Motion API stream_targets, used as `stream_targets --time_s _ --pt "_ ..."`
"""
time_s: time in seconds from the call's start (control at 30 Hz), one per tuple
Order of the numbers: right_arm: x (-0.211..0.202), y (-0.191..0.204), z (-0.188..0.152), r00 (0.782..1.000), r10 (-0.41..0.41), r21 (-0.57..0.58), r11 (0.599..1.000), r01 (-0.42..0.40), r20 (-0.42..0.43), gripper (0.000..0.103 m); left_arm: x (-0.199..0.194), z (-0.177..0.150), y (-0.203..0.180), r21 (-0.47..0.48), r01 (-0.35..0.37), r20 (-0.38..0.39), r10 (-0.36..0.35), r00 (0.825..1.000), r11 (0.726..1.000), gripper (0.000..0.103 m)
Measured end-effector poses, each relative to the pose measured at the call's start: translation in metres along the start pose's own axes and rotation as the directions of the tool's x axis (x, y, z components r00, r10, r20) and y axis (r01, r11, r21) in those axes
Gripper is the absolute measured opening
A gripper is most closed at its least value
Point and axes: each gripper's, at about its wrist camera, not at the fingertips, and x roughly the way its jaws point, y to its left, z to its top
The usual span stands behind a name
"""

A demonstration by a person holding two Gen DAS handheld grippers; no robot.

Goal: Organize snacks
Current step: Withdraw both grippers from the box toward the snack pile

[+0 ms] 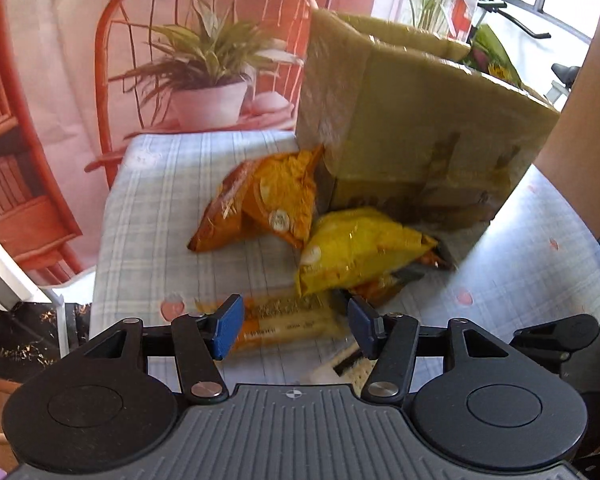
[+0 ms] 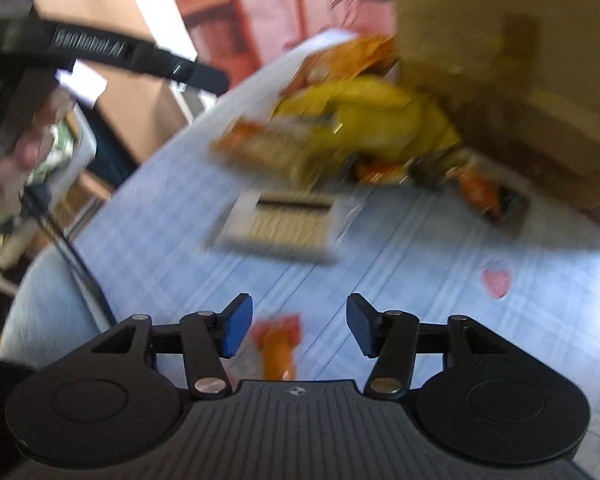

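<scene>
On the checked tablecloth (image 1: 148, 200), beside the tipped cardboard box (image 1: 420, 120), lie an orange snack bag (image 1: 260, 204) and a yellow snack bag (image 1: 352, 252), touching each other; a flat biscuit pack (image 1: 288, 320) lies nearest the left gripper (image 1: 296, 326). Left jaws stand wide, straddling the pack, gripping nothing. Right gripper (image 2: 298, 328) likewise spread and empty, a small orange packet (image 2: 280, 348) just below it; that view is blurred. Bags look light, air-puffed, slippery film, contents crushable: best pinched at a crimped end seam. Pack looks stiffer: grip across its narrow width.
</scene>
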Motion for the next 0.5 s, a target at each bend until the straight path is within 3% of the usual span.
stream_targets --time_s 0.13,0.3,0.37,0.5 --pt "0.013 0.01 -0.011 0.998 0.011 -0.021 1.0 -0.012 -0.057 0.056 0.003 -0.007 -0.002 0.013 0.0 -0.006 0.0 1.0 1.0 0.063" --pt "0.019 0.019 -0.017 0.996 -0.03 -0.087 0.996 0.023 -0.086 0.056 0.007 -0.012 -0.007 0.025 0.014 -0.021 -0.013 1.0 1.0 0.064" --pt "0.018 0.018 -0.018 0.996 -0.04 -0.098 0.995 0.032 -0.082 0.054 0.008 -0.015 -0.01 0.051 0.013 -0.026 -0.012 1.0 0.999 0.064" --pt "0.016 0.017 -0.021 0.996 -0.064 -0.11 0.992 0.056 -0.068 0.04 0.015 -0.023 -0.022 0.131 0.019 -0.034 -0.014 0.999 0.991 0.067"
